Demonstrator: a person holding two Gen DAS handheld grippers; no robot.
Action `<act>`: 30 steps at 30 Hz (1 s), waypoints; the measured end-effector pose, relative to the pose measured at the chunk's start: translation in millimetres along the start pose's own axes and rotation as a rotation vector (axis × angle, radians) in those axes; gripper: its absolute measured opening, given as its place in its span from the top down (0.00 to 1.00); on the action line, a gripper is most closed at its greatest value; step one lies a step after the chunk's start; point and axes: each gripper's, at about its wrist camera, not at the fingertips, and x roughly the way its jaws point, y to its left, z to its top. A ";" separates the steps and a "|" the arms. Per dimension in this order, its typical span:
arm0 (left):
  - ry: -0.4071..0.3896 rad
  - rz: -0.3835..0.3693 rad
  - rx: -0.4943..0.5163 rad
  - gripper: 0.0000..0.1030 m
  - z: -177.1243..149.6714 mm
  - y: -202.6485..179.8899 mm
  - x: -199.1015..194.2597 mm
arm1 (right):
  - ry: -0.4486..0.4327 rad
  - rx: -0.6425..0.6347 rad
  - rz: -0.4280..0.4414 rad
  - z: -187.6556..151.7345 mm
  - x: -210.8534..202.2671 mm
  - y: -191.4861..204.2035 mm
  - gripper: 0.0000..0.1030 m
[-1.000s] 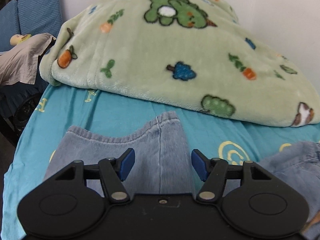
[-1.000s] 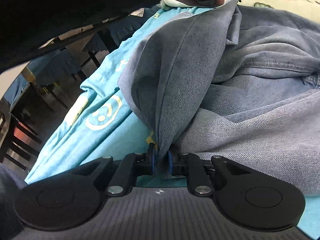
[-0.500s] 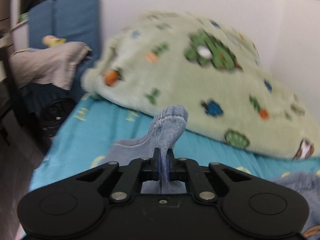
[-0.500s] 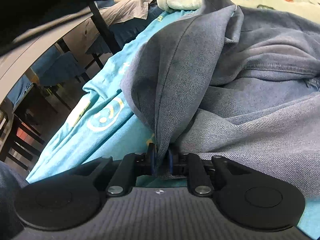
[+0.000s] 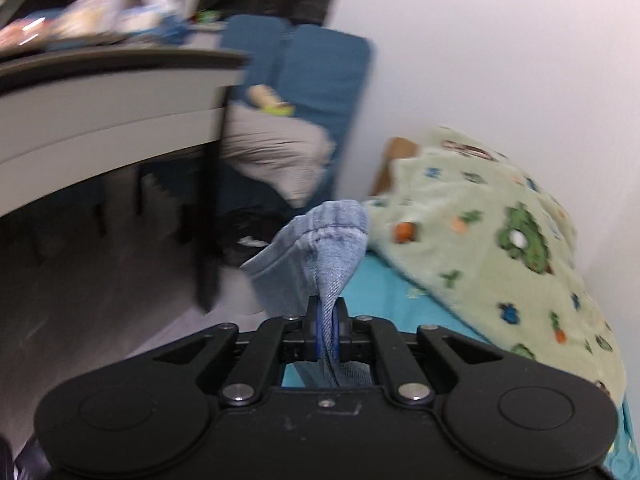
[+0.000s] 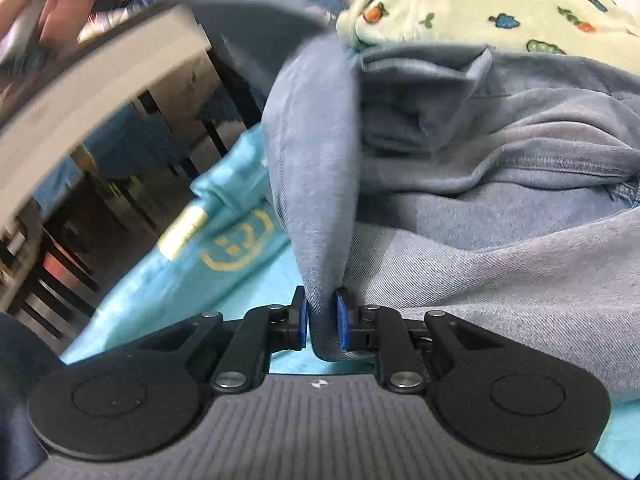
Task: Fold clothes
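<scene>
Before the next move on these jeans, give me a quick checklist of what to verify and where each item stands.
1. Left gripper shut on the jeans: ok, denim pinched between its fingers.
2. Right gripper shut on the jeans: ok, a fold is clamped.
3. Left end lifted off the sheet: ok, it hangs above the bed edge.
4. Jeans clear of the blanket: cannot tell, the far edge lies against it.
5. Jeans flat for folding: not ok, bunched and creased in the right view.
</scene>
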 end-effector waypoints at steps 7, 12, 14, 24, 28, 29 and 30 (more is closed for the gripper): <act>0.086 0.094 -0.265 0.96 -18.6 111.5 -8.6 | -0.142 0.141 -0.043 19.1 -55.0 -36.8 0.82; 0.131 0.134 -0.377 0.96 -32.5 158.4 -8.7 | -0.296 0.298 -0.188 34.9 -109.1 -89.2 0.79; 0.145 0.146 -0.413 0.96 -35.5 172.6 -7.4 | -0.349 0.375 -0.298 35.0 -129.9 -115.7 0.77; 0.199 0.238 -0.485 0.96 -58.5 217.4 0.2 | -0.539 0.837 -0.623 3.0 -195.5 -234.0 0.51; 0.206 0.268 -0.488 0.96 -67.6 225.8 4.0 | -0.551 0.974 -0.660 -17.8 -206.0 -268.3 0.40; 0.208 0.275 -0.491 0.96 -69.8 226.9 5.3 | -0.555 1.000 -0.656 -22.0 -207.4 -275.7 0.37; 0.209 0.283 -0.494 0.96 -72.1 228.1 6.6 | -0.558 1.026 -0.652 -26.3 -208.9 -283.1 0.34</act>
